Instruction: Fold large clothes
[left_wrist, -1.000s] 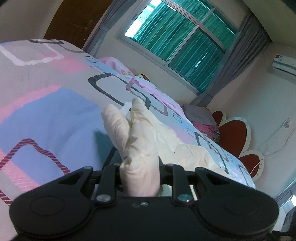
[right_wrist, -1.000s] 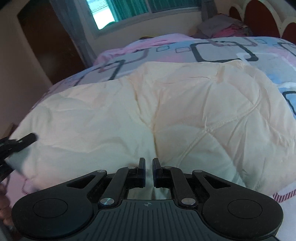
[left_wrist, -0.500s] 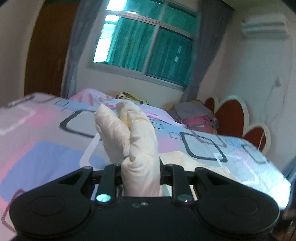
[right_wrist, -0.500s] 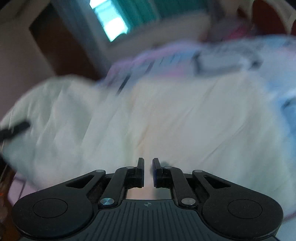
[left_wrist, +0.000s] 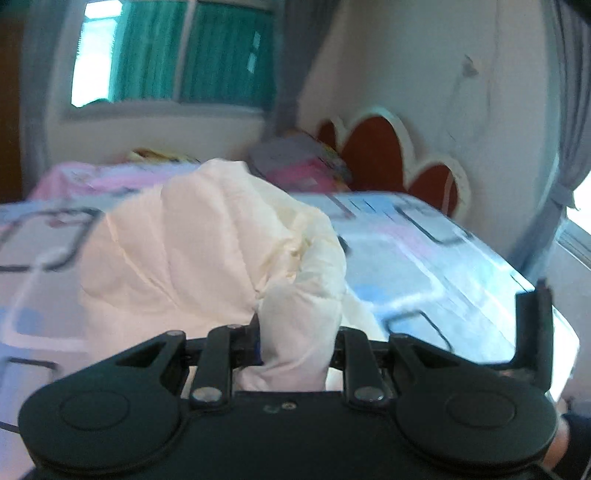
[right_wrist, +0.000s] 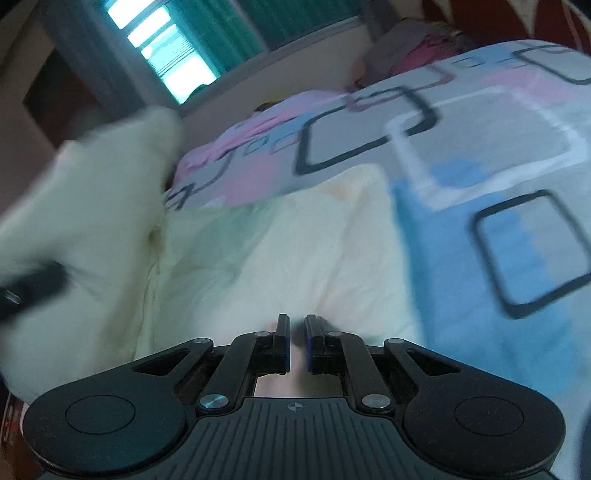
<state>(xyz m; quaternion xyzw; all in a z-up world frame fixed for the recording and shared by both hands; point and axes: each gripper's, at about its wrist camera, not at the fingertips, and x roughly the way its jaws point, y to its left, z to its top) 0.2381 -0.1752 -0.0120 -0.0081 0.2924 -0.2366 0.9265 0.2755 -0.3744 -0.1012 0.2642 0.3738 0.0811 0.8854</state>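
- Left tongs (left_wrist: 295, 343): clamped on a thick bunched fold of the cream garment (left_wrist: 207, 258). The fold fills the gap between the fingers and rises above them in a rounded hump.
- From the left wrist view the garment spreads from that fold to the left, over the bed (left_wrist: 424, 258) with its cover of pink, blue and grey squares.
- Behind the bed on that side are a window (left_wrist: 173, 55) with green curtains, a stack of folded cloth (left_wrist: 299, 162) by the wall, and a red scalloped headboard (left_wrist: 376, 155).
- At the right edge of the left wrist view a black finger of the other tool stands up, blurred.
- Right tongs (right_wrist: 296, 341): nearly closed, with a narrow slit between the fingers. The tips press into the garment (right_wrist: 280, 254), and I cannot tell whether any cloth is pinched in the slit.
- From the right wrist view the garment lies flat on the bed (right_wrist: 498, 166) ahead of the tongs, and its left part is lifted up in a blurred mass, where the black tip of the left tongs (right_wrist: 33, 284) shows.
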